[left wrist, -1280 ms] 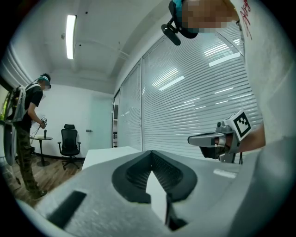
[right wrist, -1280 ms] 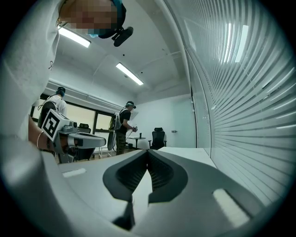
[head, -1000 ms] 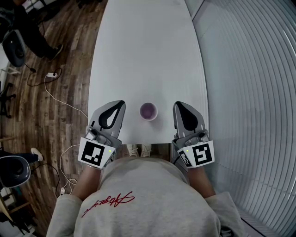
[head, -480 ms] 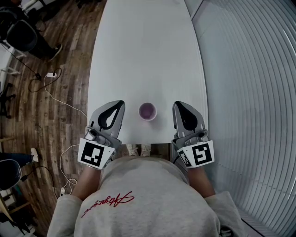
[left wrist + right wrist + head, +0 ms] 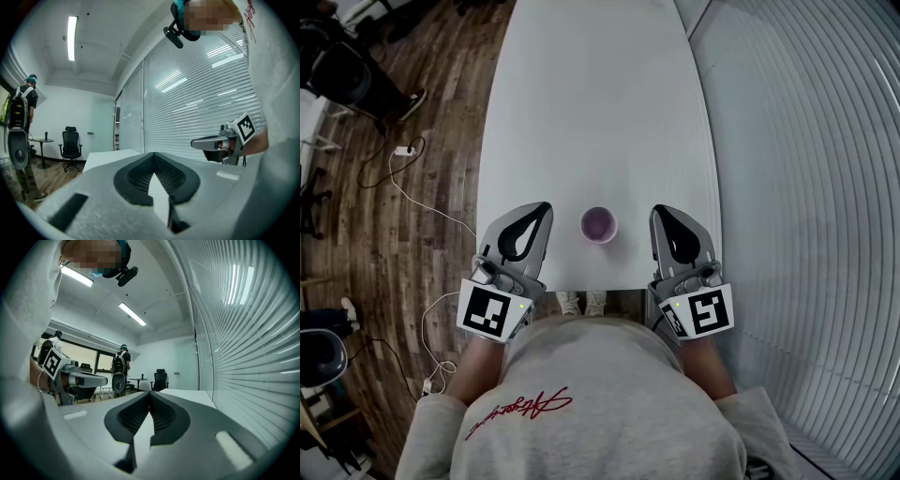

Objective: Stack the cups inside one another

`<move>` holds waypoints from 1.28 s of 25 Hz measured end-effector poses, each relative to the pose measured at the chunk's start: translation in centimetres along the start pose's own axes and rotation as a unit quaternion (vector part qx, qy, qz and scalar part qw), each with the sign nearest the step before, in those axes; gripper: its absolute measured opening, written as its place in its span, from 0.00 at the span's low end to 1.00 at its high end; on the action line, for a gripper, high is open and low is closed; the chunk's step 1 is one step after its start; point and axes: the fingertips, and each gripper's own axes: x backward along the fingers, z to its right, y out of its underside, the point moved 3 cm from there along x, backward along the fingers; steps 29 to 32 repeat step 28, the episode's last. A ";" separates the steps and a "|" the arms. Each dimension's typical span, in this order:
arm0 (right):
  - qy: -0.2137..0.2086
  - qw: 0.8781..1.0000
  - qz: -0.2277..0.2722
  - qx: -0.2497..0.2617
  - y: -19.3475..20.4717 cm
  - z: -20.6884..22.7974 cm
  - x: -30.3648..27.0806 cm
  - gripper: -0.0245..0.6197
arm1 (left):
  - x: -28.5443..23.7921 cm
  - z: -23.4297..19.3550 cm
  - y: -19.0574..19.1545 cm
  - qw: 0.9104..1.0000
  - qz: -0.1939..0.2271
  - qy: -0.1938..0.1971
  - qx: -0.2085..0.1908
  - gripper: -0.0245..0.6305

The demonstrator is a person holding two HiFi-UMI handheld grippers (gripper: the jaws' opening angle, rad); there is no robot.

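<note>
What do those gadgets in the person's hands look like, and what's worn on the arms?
The left gripper and right gripper are matching pale grey plastic shells, rounded and tapering, each with a black ribbed teardrop-shaped hollow. At the back of each sits a white cube printed with black square markers. The person wears a light grey sweatshirt with red script lettering.

The long white counter [image 5: 595,112] bore a purple cup [image 5: 599,225], standing mouth up near the middle of its 6 o'clock edge.
</note>
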 end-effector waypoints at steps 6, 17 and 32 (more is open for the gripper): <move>0.000 1.000 0.000 0.001 -0.2 -0.1 0.0 0.03 | 0.3 -0.1 0.0 1.000 -0.007 -0.001 -0.003 0.03; 0.002 1.000 -0.003 -0.008 0.0 0.2 0.0 0.03 | -0.1 0.2 -0.4 1.000 0.010 -0.001 0.003 0.03; 0.002 1.000 -0.004 -0.007 0.4 0.0 0.4 0.03 | 0.1 0.3 -0.4 1.000 0.020 -0.002 0.006 0.03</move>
